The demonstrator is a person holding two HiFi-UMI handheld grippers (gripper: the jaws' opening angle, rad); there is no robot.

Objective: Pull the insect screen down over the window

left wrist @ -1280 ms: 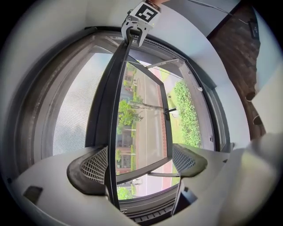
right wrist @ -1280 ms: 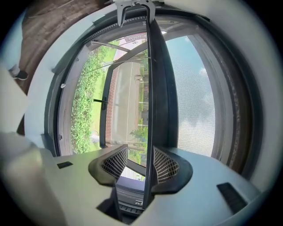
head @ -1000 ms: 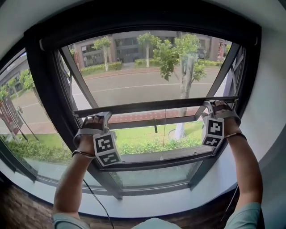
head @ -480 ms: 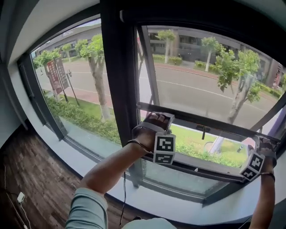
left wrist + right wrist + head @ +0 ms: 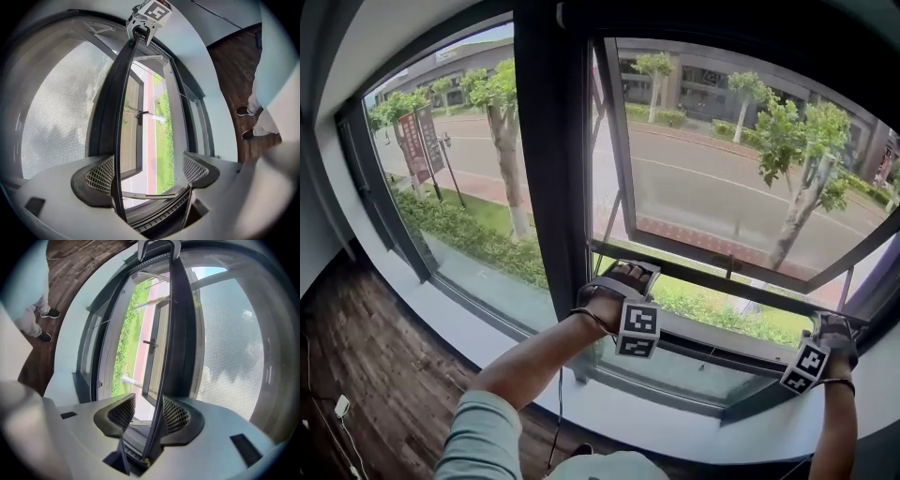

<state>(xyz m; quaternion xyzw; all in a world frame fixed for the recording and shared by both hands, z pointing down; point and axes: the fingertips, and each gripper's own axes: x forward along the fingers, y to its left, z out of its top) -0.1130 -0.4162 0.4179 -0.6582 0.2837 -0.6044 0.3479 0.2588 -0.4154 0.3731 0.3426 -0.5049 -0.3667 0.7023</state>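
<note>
The bottom bar (image 5: 123, 93) of the insect screen has come lower, close to the sill (image 5: 520, 342). The left gripper (image 5: 147, 171) has its jaws wide apart, with the bar against one pad. The right gripper (image 5: 147, 413), jaws also apart, straddles the bar's other end. The bar is slim and dark, with grey mesh (image 5: 61, 108) stretched above it. The window handle (image 5: 140, 115) lies beyond.

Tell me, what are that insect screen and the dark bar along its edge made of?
insect screen: a fine grey woven mesh, see-through. The tiny grid of threads shows in both gripper views. It is probably fibreglass or plastic, but the look leaves that open.
pull bar: dark, smooth and matt, a long straight-edged profile. It is likely painted or coated metal, possibly plastic.
</note>
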